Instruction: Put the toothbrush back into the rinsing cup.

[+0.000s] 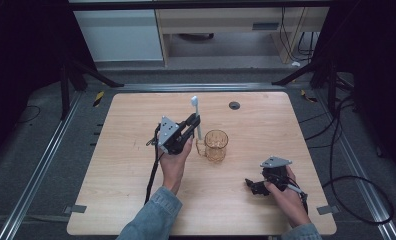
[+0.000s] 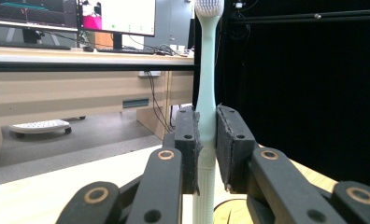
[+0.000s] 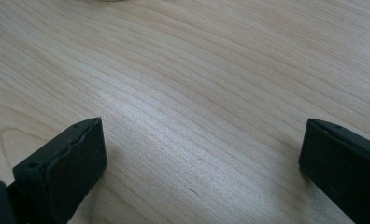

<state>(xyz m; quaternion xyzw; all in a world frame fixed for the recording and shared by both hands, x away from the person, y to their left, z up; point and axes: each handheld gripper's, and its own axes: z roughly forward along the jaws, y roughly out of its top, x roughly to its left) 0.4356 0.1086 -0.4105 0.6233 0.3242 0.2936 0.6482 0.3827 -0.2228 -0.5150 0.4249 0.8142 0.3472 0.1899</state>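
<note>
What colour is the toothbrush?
Pale mint green toothbrush with white bristles, best seen in the left gripper view.

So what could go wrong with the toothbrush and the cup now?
The left hand-held gripper pinches the toothbrush low on its handle, so the long top might wobble or tip. The amber cup sits right beside it on the table; a bump could knock it over. The right hand-held gripper rests apart, jaws open, so it isn't steadying the cup.
</note>
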